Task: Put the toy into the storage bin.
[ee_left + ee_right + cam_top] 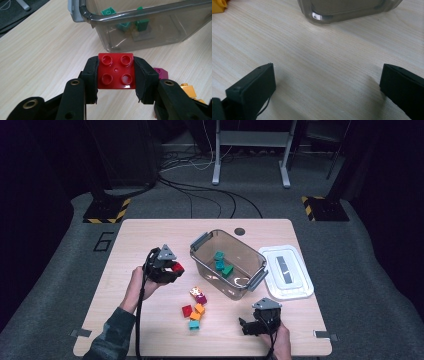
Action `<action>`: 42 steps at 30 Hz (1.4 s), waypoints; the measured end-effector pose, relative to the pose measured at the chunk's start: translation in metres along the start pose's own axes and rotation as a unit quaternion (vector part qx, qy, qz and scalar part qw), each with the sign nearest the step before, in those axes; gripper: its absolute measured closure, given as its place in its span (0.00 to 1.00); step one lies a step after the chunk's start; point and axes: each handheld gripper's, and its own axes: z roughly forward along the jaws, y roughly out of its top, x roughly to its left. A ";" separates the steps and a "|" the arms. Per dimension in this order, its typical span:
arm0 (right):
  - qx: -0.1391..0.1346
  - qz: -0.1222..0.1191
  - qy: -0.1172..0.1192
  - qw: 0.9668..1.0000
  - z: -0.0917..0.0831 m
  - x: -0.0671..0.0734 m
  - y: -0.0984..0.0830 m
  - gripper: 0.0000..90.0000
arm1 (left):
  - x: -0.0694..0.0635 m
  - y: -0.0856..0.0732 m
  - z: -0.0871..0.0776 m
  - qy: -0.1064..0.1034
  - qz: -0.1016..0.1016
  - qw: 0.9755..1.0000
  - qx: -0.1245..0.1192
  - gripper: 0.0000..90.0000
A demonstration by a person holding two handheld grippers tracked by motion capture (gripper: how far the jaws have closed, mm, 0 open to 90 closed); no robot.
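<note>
The left tongs [172, 268] clamp a red four-stud brick [116, 71] above the bench [130, 240], just left of the clear plastic bin [250, 255] holding green bricks [227, 270]. Loose bricks [195, 310] lie between. The right tongs [245, 326] rest released, jaws wide apart.

Wooden table [130, 240]: bin [202, 262], lid [299, 287], bricks [195, 309].

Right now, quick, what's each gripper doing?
Left gripper: closed on a red brick.
Right gripper: open, holding nothing.
</note>
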 end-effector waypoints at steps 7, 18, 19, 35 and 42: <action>0.000 0.000 0.000 1.000 0.000 0.000 0.000 0.00 | 0.001 0.010 -0.004 0.004 0.007 1.000 -0.005 0.65; 0.000 -0.002 0.000 1.000 0.000 0.000 0.000 0.00 | 0.002 0.028 -0.008 0.006 0.018 1.000 -0.011 0.65; 0.000 -0.002 0.000 1.000 0.000 0.000 0.000 0.00 | 0.002 0.028 -0.008 0.006 0.018 1.000 -0.011 0.65; 0.000 -0.002 0.000 1.000 0.000 0.000 0.000 0.00 | 0.005 0.053 -0.008 0.002 0.030 0.999 -0.019 0.65; 0.000 -0.001 0.000 1.000 0.000 0.000 0.000 0.00 | 0.006 0.067 -0.004 0.009 0.040 0.999 -0.016 0.65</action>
